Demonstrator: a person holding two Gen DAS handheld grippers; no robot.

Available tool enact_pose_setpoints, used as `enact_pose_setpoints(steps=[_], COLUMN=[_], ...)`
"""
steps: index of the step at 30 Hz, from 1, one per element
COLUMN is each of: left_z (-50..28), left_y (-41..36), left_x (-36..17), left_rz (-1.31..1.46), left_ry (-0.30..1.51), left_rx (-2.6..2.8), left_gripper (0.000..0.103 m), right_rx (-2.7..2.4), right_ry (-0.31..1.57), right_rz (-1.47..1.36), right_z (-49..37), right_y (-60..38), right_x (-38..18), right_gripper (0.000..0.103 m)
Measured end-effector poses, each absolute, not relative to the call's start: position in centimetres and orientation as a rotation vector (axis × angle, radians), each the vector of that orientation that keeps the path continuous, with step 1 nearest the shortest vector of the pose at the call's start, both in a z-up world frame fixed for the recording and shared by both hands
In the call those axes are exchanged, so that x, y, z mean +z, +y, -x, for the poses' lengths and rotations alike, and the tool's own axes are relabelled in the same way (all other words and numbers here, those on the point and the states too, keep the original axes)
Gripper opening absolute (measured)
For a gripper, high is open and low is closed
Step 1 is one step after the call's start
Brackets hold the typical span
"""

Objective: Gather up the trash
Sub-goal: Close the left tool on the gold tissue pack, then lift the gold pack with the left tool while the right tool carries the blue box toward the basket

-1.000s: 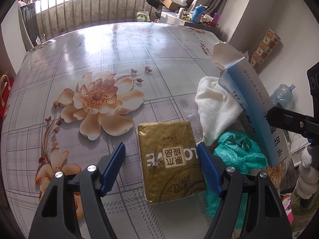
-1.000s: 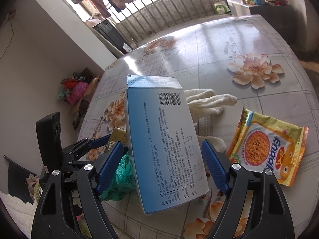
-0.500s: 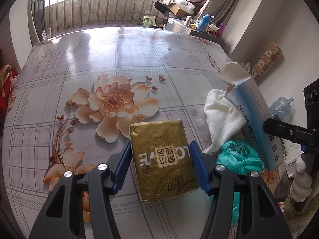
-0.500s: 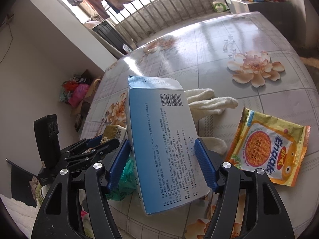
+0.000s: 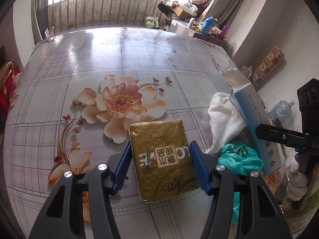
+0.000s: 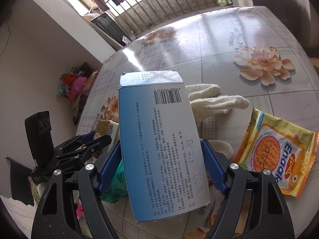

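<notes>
Left wrist: left tool (image 5: 160,164) clamps gold packet (image 5: 163,161).

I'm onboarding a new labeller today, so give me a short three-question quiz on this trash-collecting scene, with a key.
1. True or false: the left tool has its blue pads against the sides of the gold tissue pack.
2. What sits between the fingers of the right tool? A) yellow noodle wrapper B) blue medicine box C) white glove
3. Fill in: the crumpled bag beside the gold pack is ____ in colour.

Key: 1 true; 2 B, the blue medicine box, while the noodle wrapper and white glove lie on the table; 3 green.
</notes>
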State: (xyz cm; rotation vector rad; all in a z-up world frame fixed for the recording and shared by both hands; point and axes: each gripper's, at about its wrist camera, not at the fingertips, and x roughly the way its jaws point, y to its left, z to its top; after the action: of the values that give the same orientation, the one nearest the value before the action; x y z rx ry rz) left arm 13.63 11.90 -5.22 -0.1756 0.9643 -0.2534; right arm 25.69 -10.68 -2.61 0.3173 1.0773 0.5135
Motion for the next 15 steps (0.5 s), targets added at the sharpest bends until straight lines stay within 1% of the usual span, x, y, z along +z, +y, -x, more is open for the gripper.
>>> enact_pose_setpoints(steps=[8,15], left_z=[-13.2,-12.4], left_y=[12.4,12.3], left_x=[-3.8,-1.0], left_rz=[0.183,0.191], left_ry=[0.931,0.875], left_rx=[-0.249,-0.27], left_gripper=[0.057,0.057], right_rx=[0.517,0.583], right_ry=[1.023,0.946], right_rz=[-0.379,-0.487], right_z=[-24.5,-22.4], right_y=[-12.3,-14.2], right_x=[-1.3,0.5], right_gripper=[0.071,0.071])
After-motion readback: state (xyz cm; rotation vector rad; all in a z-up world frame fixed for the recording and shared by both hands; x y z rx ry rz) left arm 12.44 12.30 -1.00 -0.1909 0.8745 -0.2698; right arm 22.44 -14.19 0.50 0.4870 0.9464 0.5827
